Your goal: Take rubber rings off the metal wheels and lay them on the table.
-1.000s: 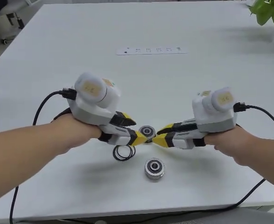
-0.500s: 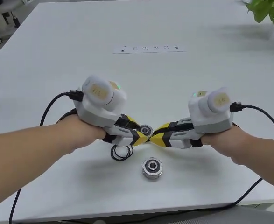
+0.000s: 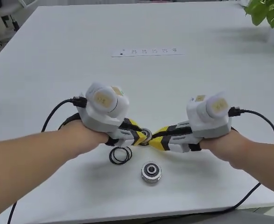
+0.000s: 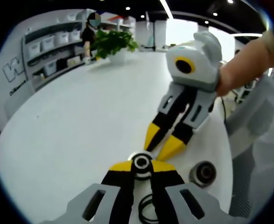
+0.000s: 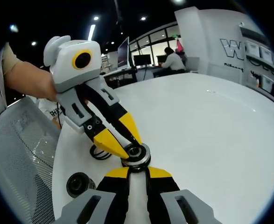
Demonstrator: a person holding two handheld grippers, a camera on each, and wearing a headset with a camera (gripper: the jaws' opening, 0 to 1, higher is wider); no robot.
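The left gripper (image 3: 137, 136) squeezes a metal wheel (image 3: 146, 136) tight between its yellow tips, in front of the person. The right gripper (image 3: 156, 136) puts its tips right up against that wheel, but I cannot tell if it is pinching anything. A second wheel (image 3: 151, 171) sits on the white table (image 3: 174, 79) close by. Black rubber rings (image 3: 120, 155) lie flat near it.

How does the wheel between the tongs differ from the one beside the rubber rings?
The held wheel is gripped by the left tongs, with the right tongs at it; the loose wheel lies untouched. The held wheel sits farther from the person, the loose wheel nearer. Both are round metal.
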